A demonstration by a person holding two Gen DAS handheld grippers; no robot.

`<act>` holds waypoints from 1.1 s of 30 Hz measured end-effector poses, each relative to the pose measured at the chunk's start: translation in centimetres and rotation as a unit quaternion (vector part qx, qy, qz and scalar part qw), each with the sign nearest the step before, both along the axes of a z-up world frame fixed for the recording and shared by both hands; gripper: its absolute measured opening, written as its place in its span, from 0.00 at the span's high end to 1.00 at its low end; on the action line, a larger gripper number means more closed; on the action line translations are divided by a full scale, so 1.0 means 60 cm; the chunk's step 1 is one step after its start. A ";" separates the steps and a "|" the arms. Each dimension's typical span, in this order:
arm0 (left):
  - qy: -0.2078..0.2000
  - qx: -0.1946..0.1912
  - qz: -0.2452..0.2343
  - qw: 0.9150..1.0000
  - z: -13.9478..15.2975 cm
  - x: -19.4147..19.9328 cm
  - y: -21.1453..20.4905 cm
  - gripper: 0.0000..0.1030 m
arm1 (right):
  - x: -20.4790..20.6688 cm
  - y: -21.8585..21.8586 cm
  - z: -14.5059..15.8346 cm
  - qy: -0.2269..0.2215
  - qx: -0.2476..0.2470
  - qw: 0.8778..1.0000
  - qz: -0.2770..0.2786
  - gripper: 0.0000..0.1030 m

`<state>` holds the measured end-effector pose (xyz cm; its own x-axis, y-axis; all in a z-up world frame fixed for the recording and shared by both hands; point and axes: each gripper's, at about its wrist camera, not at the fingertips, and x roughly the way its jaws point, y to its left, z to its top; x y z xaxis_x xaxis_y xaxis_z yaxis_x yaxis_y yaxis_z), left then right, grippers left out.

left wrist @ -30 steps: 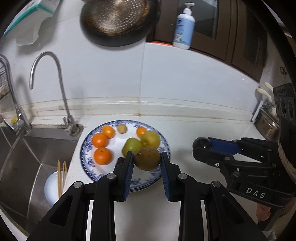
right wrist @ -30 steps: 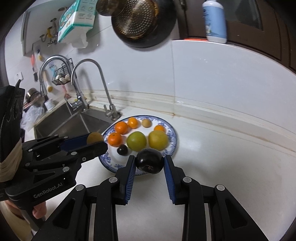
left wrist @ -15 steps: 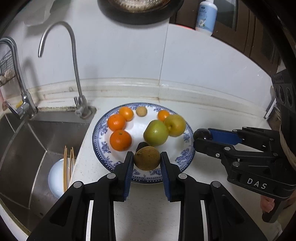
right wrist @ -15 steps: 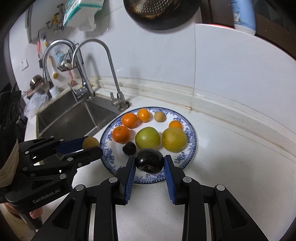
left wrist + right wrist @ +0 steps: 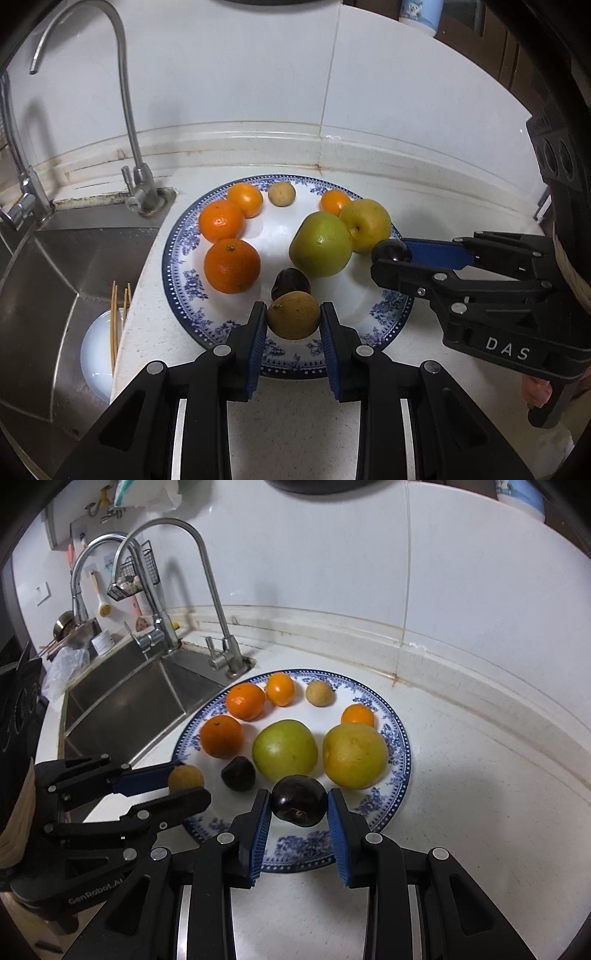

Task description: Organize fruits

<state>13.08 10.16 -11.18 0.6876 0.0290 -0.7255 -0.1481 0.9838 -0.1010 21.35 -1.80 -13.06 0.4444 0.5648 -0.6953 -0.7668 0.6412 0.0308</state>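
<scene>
Both grippers angled down over the plate's [image 5: 177, 280] near rim. Left gripper [image 5: 293, 321] clamps a brown fruit [image 5: 293, 314]; right gripper [image 5: 298, 802] clamps a dark plum [image 5: 298, 799]. On plate: four oranges, two pears, one small tan fruit, one dark fruit, possibly another plum.

Bottle [image 5: 421, 14] cut off at top; dark fruit [image 5: 290, 282] partly hidden, maybe plum.
</scene>
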 end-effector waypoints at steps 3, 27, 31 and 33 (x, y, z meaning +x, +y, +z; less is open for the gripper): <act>0.002 -0.004 -0.005 1.000 -0.003 0.005 -0.002 0.72 | 0.007 0.001 -0.003 0.005 0.000 1.000 -0.003 0.69; -0.084 0.034 0.007 0.996 0.115 -0.109 -0.079 0.28 | -0.108 -0.158 0.098 -0.084 0.058 0.983 -0.150 0.33; -0.095 0.045 0.006 0.994 0.131 -0.139 -0.101 0.22 | -0.147 -0.196 0.113 -0.096 0.069 0.976 -0.183 0.24; -0.100 0.054 0.006 0.993 0.139 -0.155 -0.112 0.17 | -0.170 -0.213 0.120 -0.104 0.071 0.972 -0.197 0.23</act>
